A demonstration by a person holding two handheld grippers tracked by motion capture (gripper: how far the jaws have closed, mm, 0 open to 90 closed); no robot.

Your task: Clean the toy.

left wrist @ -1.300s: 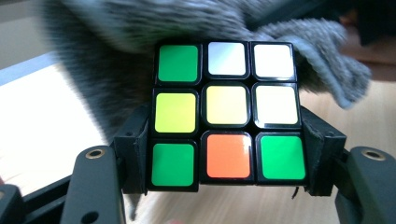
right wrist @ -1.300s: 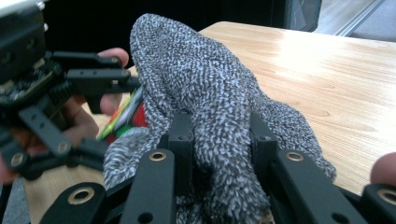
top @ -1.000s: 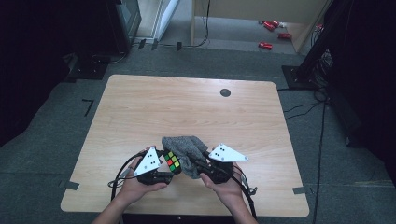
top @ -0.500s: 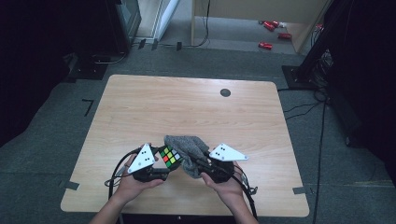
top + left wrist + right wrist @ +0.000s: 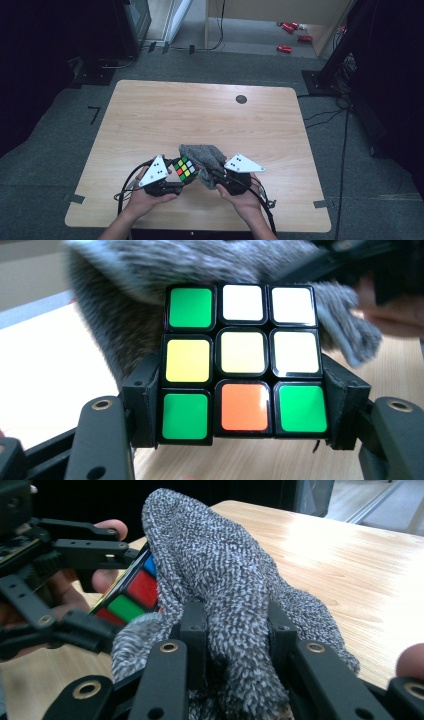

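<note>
Now we count one puzzle cube [image 5: 242, 365], one grey knitted cloth [image 5: 225, 580] and two claws at the near edge of the bench [image 5: 200, 115]. Our left claw [image 5: 242, 412] is about half open and clamped on the cube's two sides, holding it above the bench. Our right claw [image 5: 235, 630] is nearly together, pinching a fold of the cloth. We see the cloth draped against the cube's far right side, between our two hands
</note>
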